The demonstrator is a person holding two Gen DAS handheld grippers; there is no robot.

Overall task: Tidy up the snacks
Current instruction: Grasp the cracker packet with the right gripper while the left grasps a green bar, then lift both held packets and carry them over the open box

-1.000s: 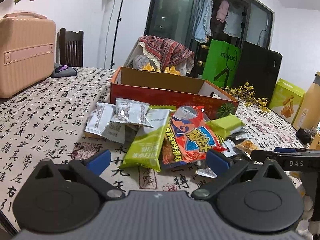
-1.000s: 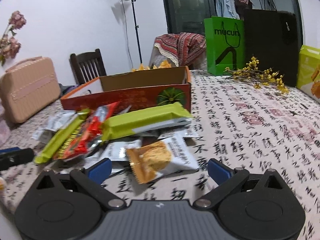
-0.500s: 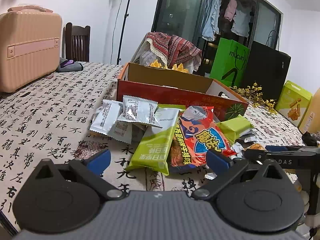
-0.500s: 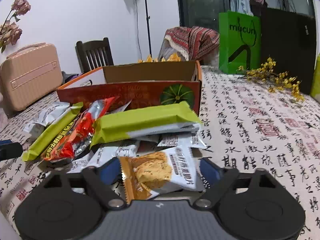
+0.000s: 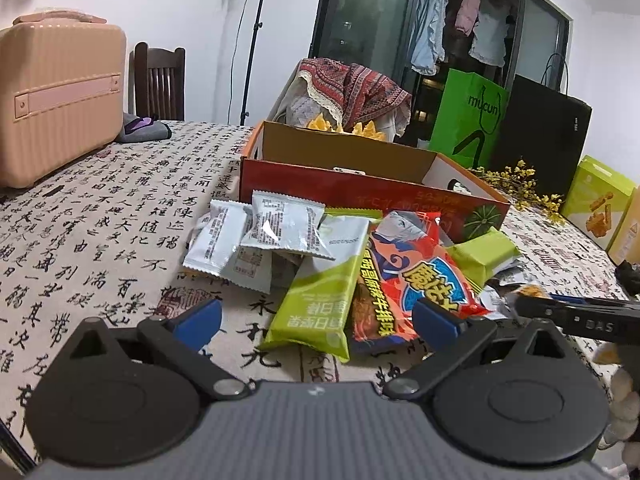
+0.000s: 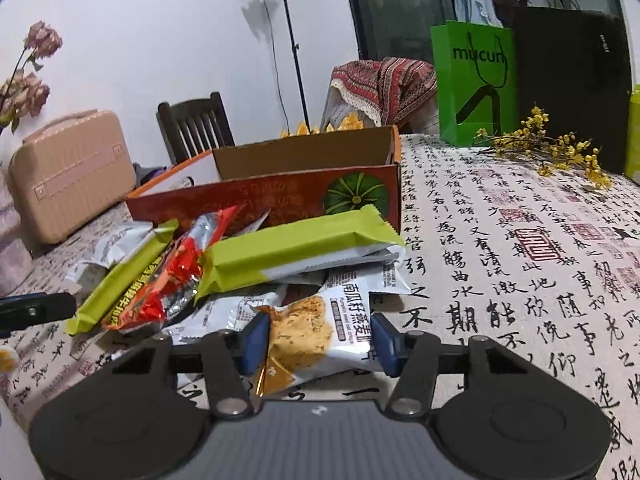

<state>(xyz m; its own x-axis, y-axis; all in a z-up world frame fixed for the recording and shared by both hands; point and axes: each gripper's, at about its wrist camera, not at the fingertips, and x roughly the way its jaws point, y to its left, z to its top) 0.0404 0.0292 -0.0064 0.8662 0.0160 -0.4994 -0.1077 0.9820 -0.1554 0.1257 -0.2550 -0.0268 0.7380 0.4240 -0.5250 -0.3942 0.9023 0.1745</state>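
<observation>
In the left wrist view, ahead of the left gripper [image 5: 316, 320]: a heap of snacks on the tablecloth [image 5: 100, 240], backed by the open red box [image 5: 360, 192]. Jaws spread wide, nothing between the pads — a green bar [image 5: 320, 300] and a red packet [image 5: 404, 284] lying just beyond the tips, white sachets [image 5: 256, 240] behind them. Bare cloth to the left, running back to the pink case [image 5: 56, 92]; crowded to the right, where the right gripper [image 5: 568, 312] juts in from the edge at the heap's near corner.

In the right wrist view, between the blue pads of the right gripper [image 6: 320, 338]: an orange-and-white biscuit pack [image 6: 316, 340], on the near edge of the heap. Jaws closing, both pads already at the pack's sides and seeming to press it. Behind it, a long green bar [image 6: 292, 252] on top of the pile, then the box's front wall [image 6: 260, 200]. Wide open cloth to the right, up to the yellow sprigs [image 6: 548, 148] and green bag [image 6: 476, 80].
</observation>
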